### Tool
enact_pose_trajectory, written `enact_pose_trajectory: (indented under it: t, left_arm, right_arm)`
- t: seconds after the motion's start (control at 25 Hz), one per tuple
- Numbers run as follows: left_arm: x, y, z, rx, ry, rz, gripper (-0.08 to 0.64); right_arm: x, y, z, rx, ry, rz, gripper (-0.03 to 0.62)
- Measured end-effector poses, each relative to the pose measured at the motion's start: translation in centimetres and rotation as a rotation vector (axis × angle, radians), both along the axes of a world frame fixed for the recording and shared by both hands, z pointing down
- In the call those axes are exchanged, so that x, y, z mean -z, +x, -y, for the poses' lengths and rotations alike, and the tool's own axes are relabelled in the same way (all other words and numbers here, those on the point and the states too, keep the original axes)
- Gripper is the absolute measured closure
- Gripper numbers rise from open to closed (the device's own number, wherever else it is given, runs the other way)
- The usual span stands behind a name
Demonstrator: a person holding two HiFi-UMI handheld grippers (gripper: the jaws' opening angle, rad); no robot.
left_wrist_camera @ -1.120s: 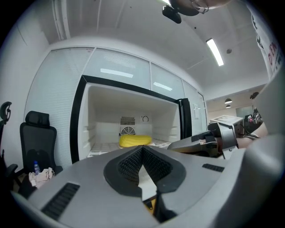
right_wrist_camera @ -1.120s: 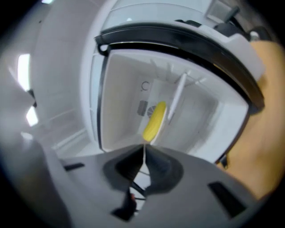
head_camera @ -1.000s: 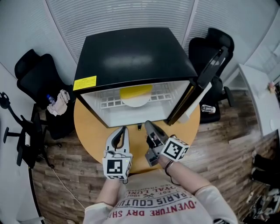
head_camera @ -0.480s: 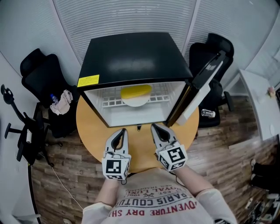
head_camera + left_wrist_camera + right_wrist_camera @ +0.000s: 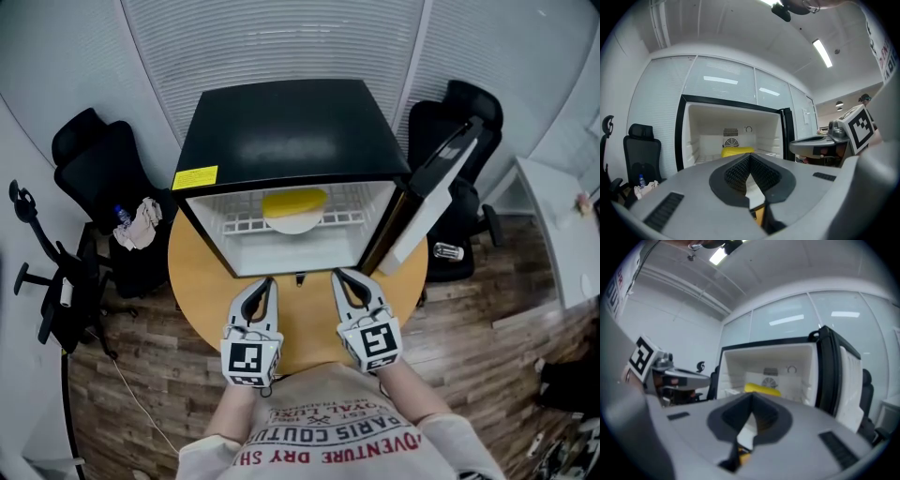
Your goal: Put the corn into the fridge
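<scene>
The left gripper (image 5: 265,281) has its jaws pressed together with nothing between them; its own view shows the dark pads meeting at the tip. The right gripper (image 5: 340,275) is the same: jaws together, empty. Both are held level, side by side over the near part of the round wooden table (image 5: 199,281), with their tips pointing at the open front of the fridge (image 5: 291,127) and just short of it.

The fridge stands on the far part of the table, black on top and white inside, and its door (image 5: 428,197) is swung wide at the right. The corn (image 5: 294,200) is inside — a yellow piece lying on a white plate (image 5: 292,221) at the middle of the wire shelf (image 5: 234,223).

A black left chair (image 5: 98,173) beside the table carries a bottle (image 5: 119,215) and a crumpled cloth (image 5: 141,220) — a black right chair (image 5: 464,108) stands behind the door.
</scene>
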State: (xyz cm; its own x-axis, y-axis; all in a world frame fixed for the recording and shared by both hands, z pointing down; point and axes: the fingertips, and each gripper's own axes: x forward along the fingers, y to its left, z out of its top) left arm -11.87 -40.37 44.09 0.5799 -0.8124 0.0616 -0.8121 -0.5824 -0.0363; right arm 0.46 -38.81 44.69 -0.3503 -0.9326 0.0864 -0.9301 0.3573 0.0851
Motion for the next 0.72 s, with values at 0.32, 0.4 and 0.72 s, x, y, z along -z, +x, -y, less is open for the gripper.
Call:
enact_pose_trajectory:
  t: [0.32,0.4,0.72]
  left_arm:
    - [0.8,0.5,-0.2,-0.014,0.007,0.003,0.531]
    - [0.7,0.3,-0.1,-0.011,0.004,0.000,0.531]
    - [0.3,-0.5,0.7,-0.007,-0.020,-0.003,0.531]
  right_arm:
    - [0.3,-0.4,0.0,0.021,-0.024,0.025,0.565]
    - [0.3,-0.7,0.1,0.027,-0.027,0.025,0.565]
    - [0.2,-1.5,0.4,0.040,-0.037,0.032,0.565]
